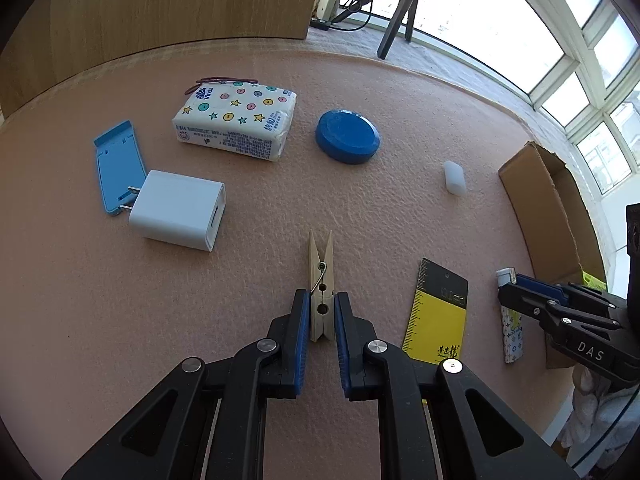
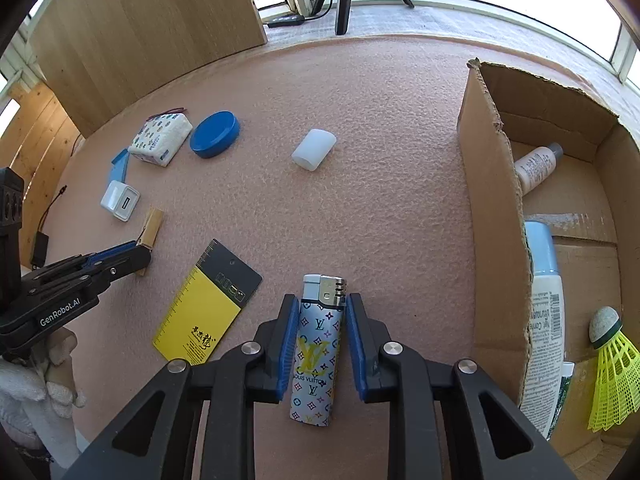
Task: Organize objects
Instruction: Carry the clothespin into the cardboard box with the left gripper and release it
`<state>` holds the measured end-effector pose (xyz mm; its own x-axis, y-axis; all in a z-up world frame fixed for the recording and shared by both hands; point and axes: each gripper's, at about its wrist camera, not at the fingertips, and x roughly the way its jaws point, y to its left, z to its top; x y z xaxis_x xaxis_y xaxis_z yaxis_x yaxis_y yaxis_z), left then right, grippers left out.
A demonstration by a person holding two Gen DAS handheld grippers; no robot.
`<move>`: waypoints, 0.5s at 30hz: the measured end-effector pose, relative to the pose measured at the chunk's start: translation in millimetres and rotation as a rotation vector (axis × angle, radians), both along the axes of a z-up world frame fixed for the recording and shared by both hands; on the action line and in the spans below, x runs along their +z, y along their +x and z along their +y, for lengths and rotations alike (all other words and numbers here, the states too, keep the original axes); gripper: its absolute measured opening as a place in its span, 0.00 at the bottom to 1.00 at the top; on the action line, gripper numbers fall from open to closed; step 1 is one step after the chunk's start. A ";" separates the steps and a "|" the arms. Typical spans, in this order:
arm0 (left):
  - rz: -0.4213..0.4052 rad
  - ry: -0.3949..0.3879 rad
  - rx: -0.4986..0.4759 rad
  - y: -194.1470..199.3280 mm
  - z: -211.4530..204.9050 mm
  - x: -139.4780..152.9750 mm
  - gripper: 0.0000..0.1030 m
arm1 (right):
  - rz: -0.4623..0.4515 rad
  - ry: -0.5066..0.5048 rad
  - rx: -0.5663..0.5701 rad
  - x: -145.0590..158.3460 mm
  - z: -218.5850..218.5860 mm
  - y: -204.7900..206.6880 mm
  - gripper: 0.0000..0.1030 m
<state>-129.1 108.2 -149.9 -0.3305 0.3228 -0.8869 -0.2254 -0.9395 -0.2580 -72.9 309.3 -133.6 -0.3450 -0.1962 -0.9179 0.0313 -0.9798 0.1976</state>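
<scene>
Left wrist: my left hand-held gripper [image 1: 322, 312] clamps clothespin [image 1: 320, 280] | right hand-held gripper [image 2: 322, 320] grips lighter [image 2: 316, 352] | I'd lift both straight, then box [image 2: 496, 216].

A wooden clothespin [image 1: 321, 292] is seen lying flat on the pink tabletop [image 1: 400, 208]; a monogram-printed lighter [image 2: 316, 348] is laid nearby, close to an open cardboard box [image 2: 496, 216].

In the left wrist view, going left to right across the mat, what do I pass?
Blue phone stand → white charger → tissue pack → clothespin in the left gripper → blue lid → yellow card → white cap → lighter → cardboard box.
</scene>
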 end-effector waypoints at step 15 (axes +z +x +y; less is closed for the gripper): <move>0.055 0.047 -0.049 20.4 27.4 35.8 0.13 | 0.076 -0.069 -0.013 34.7 16.8 29.0 0.20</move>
